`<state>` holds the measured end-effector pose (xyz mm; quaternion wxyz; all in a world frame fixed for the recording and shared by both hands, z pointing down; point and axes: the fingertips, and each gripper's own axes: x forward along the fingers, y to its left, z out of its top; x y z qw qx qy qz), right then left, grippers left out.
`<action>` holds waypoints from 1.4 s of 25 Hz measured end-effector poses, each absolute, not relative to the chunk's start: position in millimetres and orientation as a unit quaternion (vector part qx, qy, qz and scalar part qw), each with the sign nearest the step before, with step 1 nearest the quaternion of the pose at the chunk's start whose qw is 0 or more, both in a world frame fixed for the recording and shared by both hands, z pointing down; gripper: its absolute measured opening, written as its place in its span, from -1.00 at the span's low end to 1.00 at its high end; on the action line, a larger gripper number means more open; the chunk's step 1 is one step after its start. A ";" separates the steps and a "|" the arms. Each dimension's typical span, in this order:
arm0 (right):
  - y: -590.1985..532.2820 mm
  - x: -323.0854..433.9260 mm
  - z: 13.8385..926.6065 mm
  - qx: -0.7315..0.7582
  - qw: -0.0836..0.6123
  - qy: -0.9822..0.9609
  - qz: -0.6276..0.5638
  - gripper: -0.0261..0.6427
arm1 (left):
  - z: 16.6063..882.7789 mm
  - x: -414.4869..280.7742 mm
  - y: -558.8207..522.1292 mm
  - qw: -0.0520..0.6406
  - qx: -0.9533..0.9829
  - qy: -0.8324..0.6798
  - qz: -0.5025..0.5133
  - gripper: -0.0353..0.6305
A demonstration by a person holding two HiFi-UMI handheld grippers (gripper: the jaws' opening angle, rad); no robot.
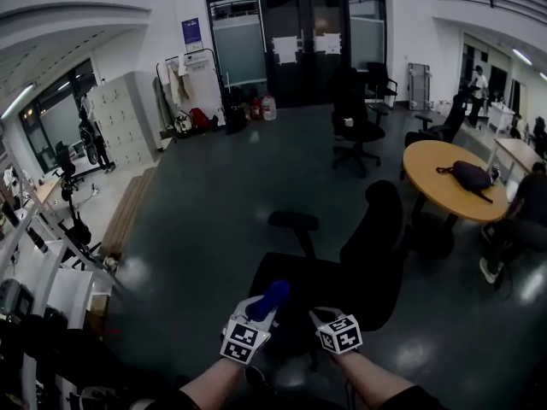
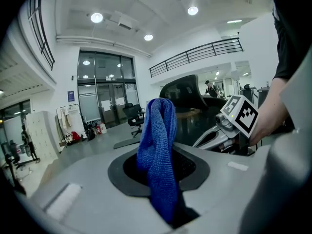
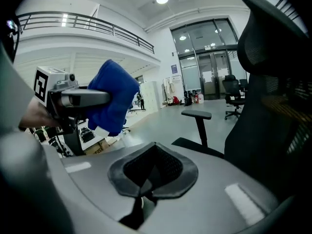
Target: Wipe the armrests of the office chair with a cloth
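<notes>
A black office chair (image 1: 376, 237) stands just ahead of me, its left armrest (image 1: 293, 220) raised on a post. My left gripper (image 1: 256, 319) hovers over the near edge of the seat, shut on a blue cloth (image 1: 271, 299). In the left gripper view the cloth (image 2: 158, 150) sticks up from between the jaws of the left gripper (image 2: 163, 184). My right gripper (image 1: 329, 319) is close beside it, also above the seat edge. In the right gripper view the right gripper (image 3: 150, 174) is shut and empty, with the armrest (image 3: 196, 114) and the backrest (image 3: 273, 106) ahead.
A round wooden table (image 1: 436, 165) with a dark bag (image 1: 468, 175) stands to the right, with a seated person (image 1: 521, 220) at it. Another black chair (image 1: 355, 126) is further back. Lockers (image 1: 120, 118) and racks of equipment (image 1: 34, 254) line the left side.
</notes>
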<state>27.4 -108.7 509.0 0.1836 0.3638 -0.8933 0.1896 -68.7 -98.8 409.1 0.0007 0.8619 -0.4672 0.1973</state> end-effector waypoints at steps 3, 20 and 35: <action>-100.4 29.8 507.0 0.356 0.182 -0.896 0.192 -0.91 | 404.1 -62.7 -90.9 0.006 0.861 -0.470 0.193 -0.59; -8.6 9.1 495.7 0.397 0.176 -0.875 0.215 -0.91 | 393.6 -114.9 8.6 0.039 0.892 -0.429 0.137 -0.59; 112.5 -49.1 461.5 0.415 0.136 -0.876 0.206 -0.91 | 400.8 -152.8 124.0 0.100 0.918 -0.378 0.072 -0.59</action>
